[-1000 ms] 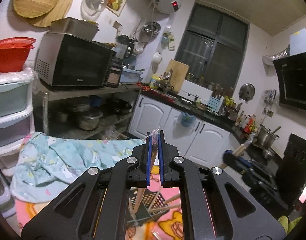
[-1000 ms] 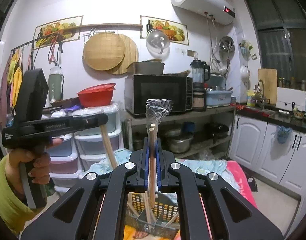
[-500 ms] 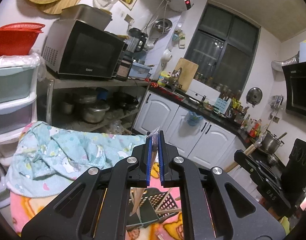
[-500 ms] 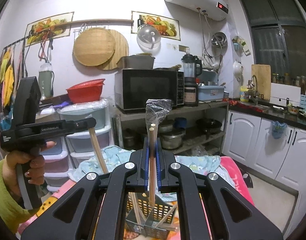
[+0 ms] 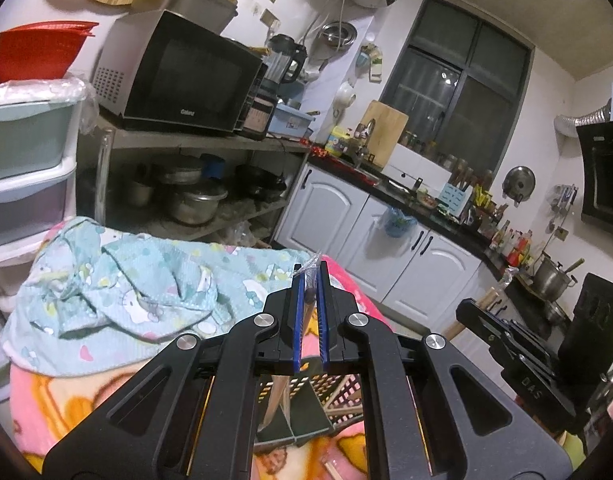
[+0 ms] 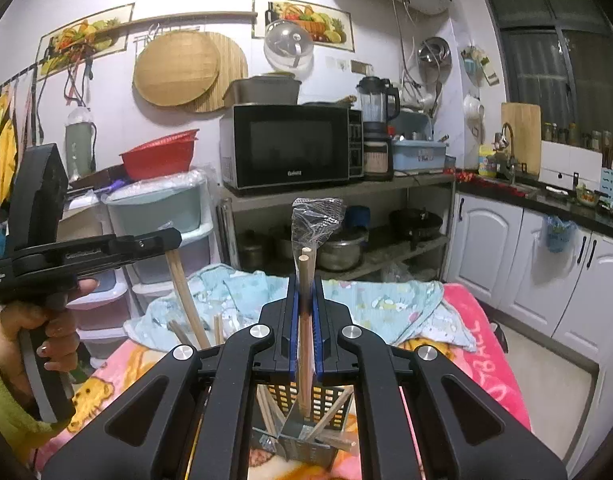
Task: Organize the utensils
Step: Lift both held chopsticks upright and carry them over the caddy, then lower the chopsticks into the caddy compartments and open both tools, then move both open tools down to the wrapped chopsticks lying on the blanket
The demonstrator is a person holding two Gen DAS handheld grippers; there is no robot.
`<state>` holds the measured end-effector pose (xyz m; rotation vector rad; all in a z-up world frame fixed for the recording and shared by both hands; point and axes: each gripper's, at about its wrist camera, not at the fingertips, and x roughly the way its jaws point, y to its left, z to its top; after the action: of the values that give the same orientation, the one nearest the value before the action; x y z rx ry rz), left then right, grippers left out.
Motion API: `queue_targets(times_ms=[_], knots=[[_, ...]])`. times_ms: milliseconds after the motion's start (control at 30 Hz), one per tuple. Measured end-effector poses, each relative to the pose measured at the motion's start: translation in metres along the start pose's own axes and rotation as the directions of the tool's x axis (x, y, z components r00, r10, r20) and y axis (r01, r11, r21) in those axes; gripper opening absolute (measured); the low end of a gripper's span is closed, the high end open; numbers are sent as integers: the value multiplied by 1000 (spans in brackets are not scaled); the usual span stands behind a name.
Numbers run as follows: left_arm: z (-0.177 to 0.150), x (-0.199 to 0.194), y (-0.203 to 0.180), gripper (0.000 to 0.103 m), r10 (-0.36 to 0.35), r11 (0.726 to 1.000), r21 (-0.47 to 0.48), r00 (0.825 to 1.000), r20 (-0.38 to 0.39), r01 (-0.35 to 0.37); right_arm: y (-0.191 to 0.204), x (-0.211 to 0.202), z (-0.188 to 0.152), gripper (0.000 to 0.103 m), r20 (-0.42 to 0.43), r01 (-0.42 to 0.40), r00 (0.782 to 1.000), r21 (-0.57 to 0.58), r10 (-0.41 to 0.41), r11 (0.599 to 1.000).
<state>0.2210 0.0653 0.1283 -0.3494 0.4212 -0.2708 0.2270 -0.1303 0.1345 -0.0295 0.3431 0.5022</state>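
Right wrist view: right gripper [image 6: 305, 320] is clamped on a pair of wooden chopsticks [image 6: 305, 344] w/ a clear plastic wrapper [image 6: 317, 216] at the top end. They stand upright, lower tips over a black slotted basket [image 6: 306, 432] on the pink blanket [image 6: 478, 332]. More sticks lean inside the basket. Left gripper [image 5: 309, 312] is clamped on another wooden stick [image 5: 275, 396], slanting down into the same basket. A hand [image 6: 46, 332] grips its handle.
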Motion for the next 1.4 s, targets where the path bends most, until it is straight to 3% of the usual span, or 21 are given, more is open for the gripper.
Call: queue_targets(times_ms=[500,533,600,633,733,833,1067,1400], knots=[[-27,19,9,4,15,1000,-13,997,-70,-16,2,34,-22,7,-101,-2,995,17,4,1000],[-29,19,10,7,22,1000,-16,997,-74,-24,2,36,-23,8,-109,4,994,18,-2,1000],[-31,18,12,34,38,999,-19,997,-73,-39,2,39,-26,19,-122,11,992,22,-8,1000],[-31,17,13,39,44,999,-19,997,-70,-45,1,39,-28,30,-126,15,992,27,-11,1000],[-33,11,15,44,56,998,-22,996,-63,-57,-1,38,-32,37,-137,19,990,39,-13,999],[-33,5,18,58,67,997,-33,996,-58,-69,-3,35,-35,49,-143,32,989,49,-24,998],[-36,-14,20,89,79,995,-52,996,-38,-81,-4,25,-40,57,-150,46,988,57,-38,997],[-41,-37,20,92,110,991,-74,994,-25,-112,-1,1,-43,65,-134,42,990,64,-33,997]])
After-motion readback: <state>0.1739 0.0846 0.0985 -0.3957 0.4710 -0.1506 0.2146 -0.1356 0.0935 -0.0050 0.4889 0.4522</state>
